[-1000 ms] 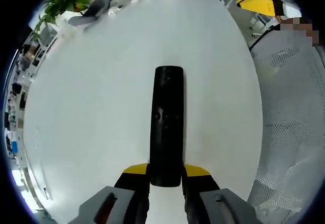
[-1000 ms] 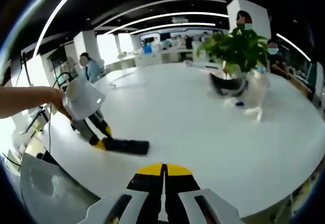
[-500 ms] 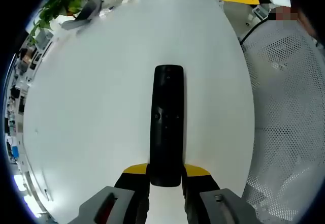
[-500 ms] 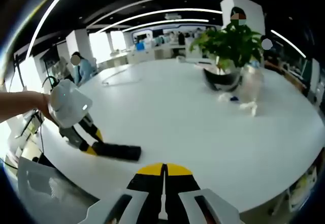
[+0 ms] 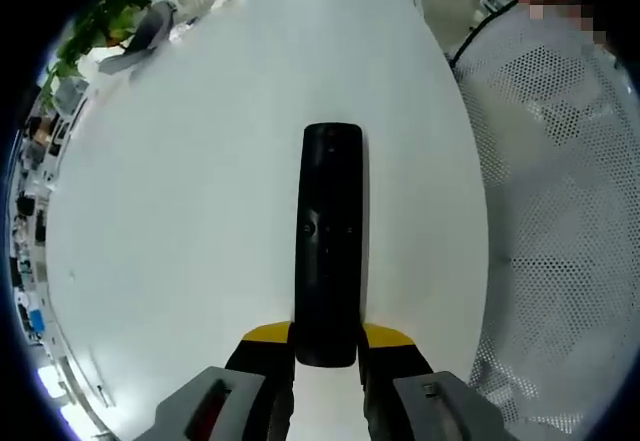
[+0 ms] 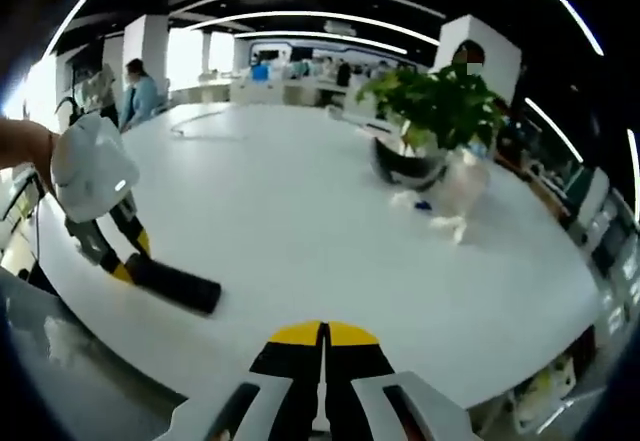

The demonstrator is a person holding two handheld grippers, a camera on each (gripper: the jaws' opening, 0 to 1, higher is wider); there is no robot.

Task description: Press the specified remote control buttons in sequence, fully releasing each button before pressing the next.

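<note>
The left tongs [image 5: 326,346] grip the near end of the black remote [image 5: 329,241] above the white tabletop [image 5: 180,211], while the right tongs [image 6: 322,346] are closed on nothing.

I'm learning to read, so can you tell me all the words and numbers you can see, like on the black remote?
There are no words or numbers I can read.
Remote: small pale marks near the middle buttons, too tiny and blurred to read.
Left tool: yellow and black tips shut on the remote, no writing.
Right tool: yellow and black tips closed together, no writing.
White table: plain.
Potted plant: no label that can be made out.
</note>
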